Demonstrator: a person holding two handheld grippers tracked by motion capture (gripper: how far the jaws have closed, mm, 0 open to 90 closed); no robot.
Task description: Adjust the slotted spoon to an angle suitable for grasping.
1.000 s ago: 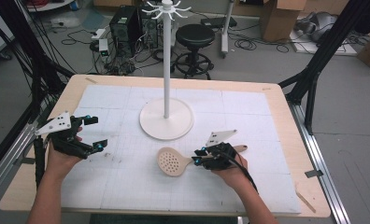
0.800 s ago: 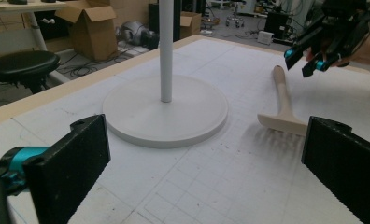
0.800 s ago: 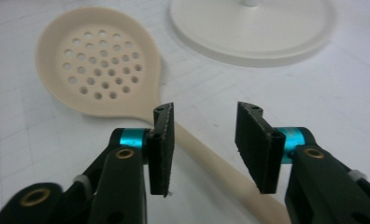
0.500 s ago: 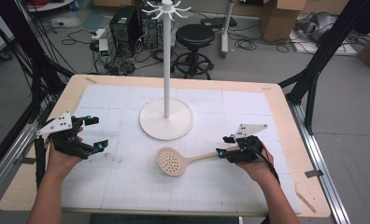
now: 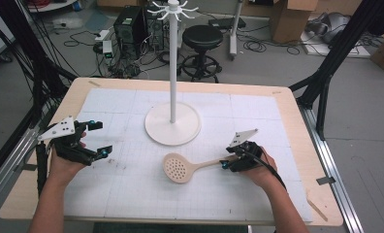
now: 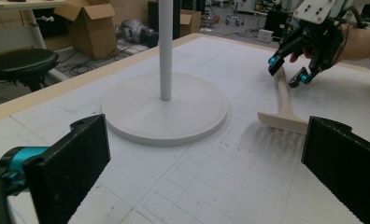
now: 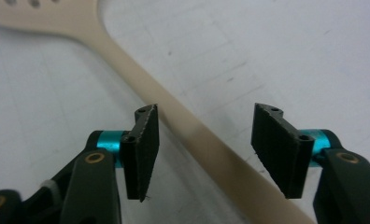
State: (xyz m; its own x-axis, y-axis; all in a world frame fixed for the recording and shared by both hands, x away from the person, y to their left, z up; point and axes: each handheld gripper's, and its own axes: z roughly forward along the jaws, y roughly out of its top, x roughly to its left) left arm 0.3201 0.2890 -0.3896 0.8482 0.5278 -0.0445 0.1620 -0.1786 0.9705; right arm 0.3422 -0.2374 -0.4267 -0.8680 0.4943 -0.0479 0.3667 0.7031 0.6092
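A beige slotted spoon (image 5: 180, 168) lies flat on the white gridded mat in front of the stand, its handle pointing right. My right gripper (image 5: 226, 161) is open and straddles the end of that handle. In the right gripper view the handle (image 7: 192, 135) runs diagonally between the two black jaws (image 7: 211, 149) without being clamped. My left gripper (image 5: 100, 139) is held open near the mat's left side, with nothing between its fingers (image 6: 206, 172). From there I see the spoon (image 6: 282, 112) and the right gripper (image 6: 288, 70) over it.
A white hook stand (image 5: 172, 73) rises from a round base (image 5: 172, 127) at the mat's middle back; its base (image 6: 164, 109) lies just ahead of my left gripper. The wooden table edge (image 5: 296, 121) frames the mat. A stool and boxes stand on the floor beyond.
My right gripper drew back to the right half a second ago and has now come back left over the spoon's handle. The spoon and the left gripper have stayed in place.
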